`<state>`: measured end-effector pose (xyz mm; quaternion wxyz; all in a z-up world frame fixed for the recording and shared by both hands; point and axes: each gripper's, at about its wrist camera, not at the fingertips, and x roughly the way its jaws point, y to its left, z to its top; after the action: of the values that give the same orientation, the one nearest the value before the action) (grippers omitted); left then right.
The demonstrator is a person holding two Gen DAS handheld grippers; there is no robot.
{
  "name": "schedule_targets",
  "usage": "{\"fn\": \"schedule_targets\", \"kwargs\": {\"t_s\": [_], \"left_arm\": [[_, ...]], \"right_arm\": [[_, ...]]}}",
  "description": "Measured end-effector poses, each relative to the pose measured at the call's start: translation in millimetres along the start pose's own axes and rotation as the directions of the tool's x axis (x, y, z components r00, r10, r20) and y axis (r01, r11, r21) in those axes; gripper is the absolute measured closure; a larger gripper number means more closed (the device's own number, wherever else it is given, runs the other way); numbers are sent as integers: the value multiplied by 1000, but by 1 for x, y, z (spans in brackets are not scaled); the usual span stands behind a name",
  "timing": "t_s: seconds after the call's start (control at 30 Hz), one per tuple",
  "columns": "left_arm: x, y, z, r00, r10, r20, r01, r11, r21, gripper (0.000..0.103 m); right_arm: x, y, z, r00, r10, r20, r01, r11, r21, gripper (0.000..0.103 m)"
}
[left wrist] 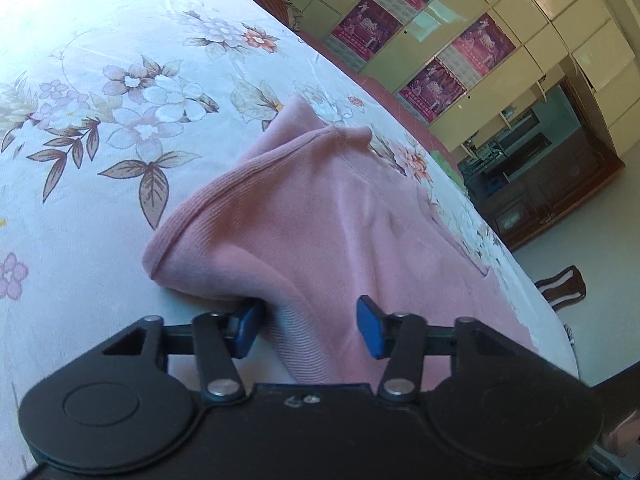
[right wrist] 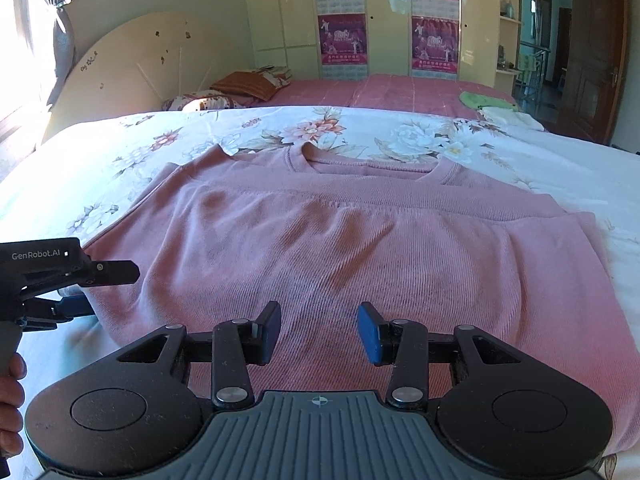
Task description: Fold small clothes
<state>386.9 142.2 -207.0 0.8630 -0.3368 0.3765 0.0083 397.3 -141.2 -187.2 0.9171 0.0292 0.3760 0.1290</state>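
Observation:
A pink ribbed sweatshirt (right wrist: 340, 240) lies flat on the floral bed sheet (right wrist: 360, 128), neckline at the far side, hem towards me. In the left wrist view its near corner (left wrist: 320, 208) is humped up. My left gripper (left wrist: 310, 328) is turned on its side at that corner, seen from the right wrist as left gripper (right wrist: 114, 290), one finger above and one below the hem. The hem fills the gap, but the pads show no clear squeeze. My right gripper (right wrist: 320, 332) hovers open over the hem's middle, nothing pinched. A hand (right wrist: 10, 400) holds the left tool.
A second bed (right wrist: 400, 92) with a pink cover and pillows (right wrist: 224, 94) stands behind. A wardrobe with posters (right wrist: 344, 20) lines the far wall, and a wooden door (right wrist: 592, 60) is at the right. A dark cabinet (left wrist: 552, 184) and a chair back (left wrist: 560, 284) stand past the bed's edge.

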Motion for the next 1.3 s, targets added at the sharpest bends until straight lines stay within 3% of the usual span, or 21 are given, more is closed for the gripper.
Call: {"fn": "schedule_targets", "kwargs": {"t_s": [0.1,0.27,0.37,0.43,0.57,0.7,0.9,0.97,1.03,1.07,1.13,1.23,1.3], "left_arm": [[3,12,2,1000,-19,19,21,997,-71,79],[4,14,0,999,-26,41,30,994,-101,85],[3,19,1,998,-46,33,50,987,-151,85],[1,27,1,998,-68,16,70,974,-216,80],[-6,41,-3,988,-153,4,145,925,-350,49],[-6,46,-15,983,-179,45,182,906,-381,47],[18,48,11,979,-167,119,201,891,-406,48],[24,45,17,980,-145,135,188,898,-398,54],[30,43,20,984,-127,129,168,907,-386,70],[31,46,18,987,-111,117,149,907,-395,87],[32,50,18,988,-106,112,143,898,-415,88],[27,40,21,991,-82,107,115,927,-357,89],[21,34,22,989,-101,112,133,936,-325,90]], "right_arm": [[8,0,7,1000,-1,8,1,1000,-8,61],[21,1,16,999,-24,32,25,999,-23,61],[35,2,10,998,-71,1,71,996,-60,61],[39,1,5,998,-70,-1,70,996,-63,61],[39,-5,7,999,-46,-3,46,998,-52,61],[37,-6,6,999,-39,1,39,998,-42,61],[37,-8,7,1000,-31,2,31,999,-34,61],[37,-8,6,1000,-29,5,29,999,-34,61],[38,-7,7,999,-32,7,32,999,-37,61],[37,-7,7,999,-33,8,33,999,-39,61],[35,-7,8,999,-38,20,39,999,-34,61],[39,-4,5,998,-63,11,63,997,-54,61],[43,1,0,996,-84,23,86,992,-93,61]]}}
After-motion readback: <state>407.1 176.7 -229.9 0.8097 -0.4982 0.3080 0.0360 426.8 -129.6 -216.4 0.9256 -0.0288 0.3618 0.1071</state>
